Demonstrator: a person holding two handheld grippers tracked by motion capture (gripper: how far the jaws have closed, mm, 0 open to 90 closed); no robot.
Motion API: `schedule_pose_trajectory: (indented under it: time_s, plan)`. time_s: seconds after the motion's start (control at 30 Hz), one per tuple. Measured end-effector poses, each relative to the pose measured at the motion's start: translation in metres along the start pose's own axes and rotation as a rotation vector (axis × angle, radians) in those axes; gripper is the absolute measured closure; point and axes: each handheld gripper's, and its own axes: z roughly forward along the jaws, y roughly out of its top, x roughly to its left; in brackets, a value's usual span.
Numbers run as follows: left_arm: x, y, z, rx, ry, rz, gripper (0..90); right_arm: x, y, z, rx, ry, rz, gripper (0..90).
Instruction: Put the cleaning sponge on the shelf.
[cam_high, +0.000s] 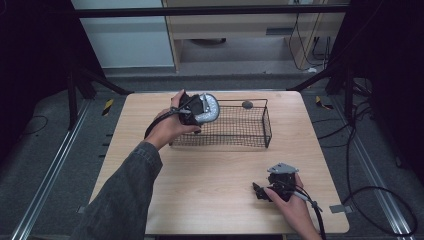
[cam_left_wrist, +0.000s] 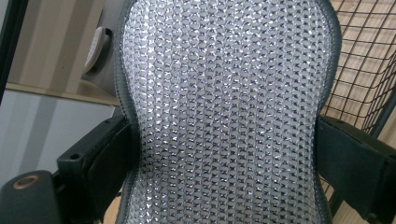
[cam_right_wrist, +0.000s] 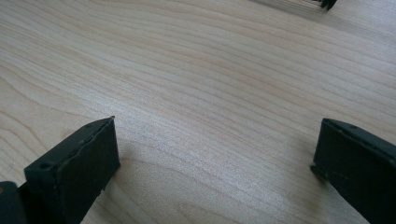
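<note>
On the light wooden table (cam_high: 210, 175), a black wire basket (cam_high: 250, 135) stands toward the far side. The left gripper (cam_high: 200, 112) hangs over the basket's left end, clamped on a silvery, shiny pad (cam_high: 210, 107), with a grey-sleeved forearm (cam_high: 125, 195) behind it. Near the front right corner, the right gripper (cam_high: 260, 191) rests low on the tabletop, well apart from the basket.

the left forearm wears a dark grey-blue sleeve (cam_high: 125, 192), perhaps denim. both grippers are black with blocky, matte jaws; the right gripper (cam_high: 258, 191) carries a grey three-cornered plate (cam_high: 282, 168). a black cable (cam_high: 315, 212) trails from it.
</note>
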Motion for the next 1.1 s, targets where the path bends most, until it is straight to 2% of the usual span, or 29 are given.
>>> schedule_pose_trajectory:
  time_s: [0.43, 0.7, 1.1]
  plan:
    - [0.001, 0.002, 0.007, 0.003, -0.013, 0.016, 7.1, 0.0, 0.0, 0.0, 0.002, -0.001, -0.007, 0.4]
    - [0.002, 0.003, 0.017, 0.012, -0.028, 0.015, 6.7, 0.0, 0.0, 0.0, 0.0, 0.002, 0.006, 0.4]
    - [0.003, 0.004, 0.022, 0.012, -0.045, 0.015, 6.2, 0.0, -0.001, -0.001, -0.001, 0.002, 0.003, 0.4]
